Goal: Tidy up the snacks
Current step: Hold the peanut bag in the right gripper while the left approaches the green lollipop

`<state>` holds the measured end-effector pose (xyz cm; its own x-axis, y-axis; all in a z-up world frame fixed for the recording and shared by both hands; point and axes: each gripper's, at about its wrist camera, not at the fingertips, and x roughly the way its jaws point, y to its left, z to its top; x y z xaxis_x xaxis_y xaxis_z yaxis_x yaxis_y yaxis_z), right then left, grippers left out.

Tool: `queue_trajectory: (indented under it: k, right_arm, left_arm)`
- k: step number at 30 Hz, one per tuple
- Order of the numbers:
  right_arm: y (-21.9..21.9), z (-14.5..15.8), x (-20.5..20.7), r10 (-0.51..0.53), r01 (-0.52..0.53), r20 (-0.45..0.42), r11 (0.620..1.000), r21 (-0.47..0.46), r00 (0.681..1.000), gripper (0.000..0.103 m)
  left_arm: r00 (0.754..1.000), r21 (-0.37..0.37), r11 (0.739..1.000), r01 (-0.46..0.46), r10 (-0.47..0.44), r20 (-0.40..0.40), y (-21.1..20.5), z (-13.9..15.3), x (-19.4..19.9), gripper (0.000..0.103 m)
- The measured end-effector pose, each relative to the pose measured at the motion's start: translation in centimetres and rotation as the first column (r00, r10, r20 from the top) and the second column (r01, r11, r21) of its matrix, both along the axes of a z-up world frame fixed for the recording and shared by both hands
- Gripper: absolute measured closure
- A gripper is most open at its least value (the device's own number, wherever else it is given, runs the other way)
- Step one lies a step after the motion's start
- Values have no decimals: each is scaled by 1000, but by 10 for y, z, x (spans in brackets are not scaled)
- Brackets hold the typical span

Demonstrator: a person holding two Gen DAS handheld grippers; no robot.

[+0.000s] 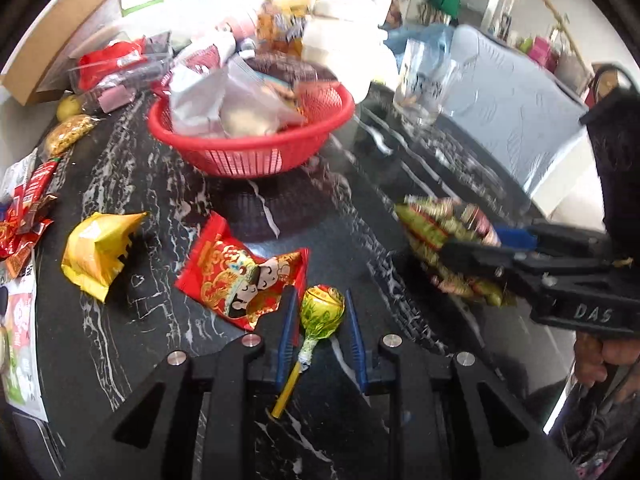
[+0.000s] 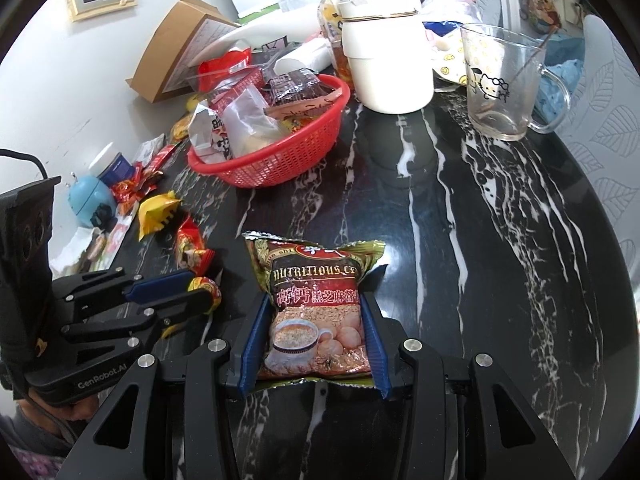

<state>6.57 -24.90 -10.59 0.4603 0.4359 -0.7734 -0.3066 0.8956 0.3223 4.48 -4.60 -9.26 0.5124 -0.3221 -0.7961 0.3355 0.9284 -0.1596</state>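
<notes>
Carrying both catches level to the red basket (image 2: 276, 152) works best, since the left gripper (image 1: 318, 320) is clamped on the lollipop (image 1: 320, 312) and the right gripper (image 2: 316, 320) pinches the cereal packet (image 2: 316, 304).

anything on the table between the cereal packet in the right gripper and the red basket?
No, bare black marble between cereal packet and red basket; clearest in the right wrist view.

Cereal sachet (image 2: 316, 312) front reads "NUTRITIOUS CE…", cut off at the crease, with Chinese characters below. Left hand-held gripper (image 2: 208, 294) body stamped "GenRobot.AI"; right hand-held gripper (image 1: 472, 248) body embossed "DAS". Glass mug (image 2: 504, 84) carries a printed cartoon cat, no wording.
</notes>
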Motion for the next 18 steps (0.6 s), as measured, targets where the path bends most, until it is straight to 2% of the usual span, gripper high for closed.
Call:
queue_trajectory:
  k: [3,7,18]
  right_arm:
    - [-2,1,-3,-4,4,0,1000,6,1000,59]
    - [-4,2,-6,-5,5,3,1000,8,1000,59]
    - [-9,3,-10,-8,8,12,1000,19,1000,59]
  left_arm:
    - [999,-18,1000,25,-25,27,-1,4,-7,79]
    - [999,-31,999,44,-44,2,-5,-1,-6,79]
    - [998,22,998,57,-56,-31,-18,-18,-1,79]
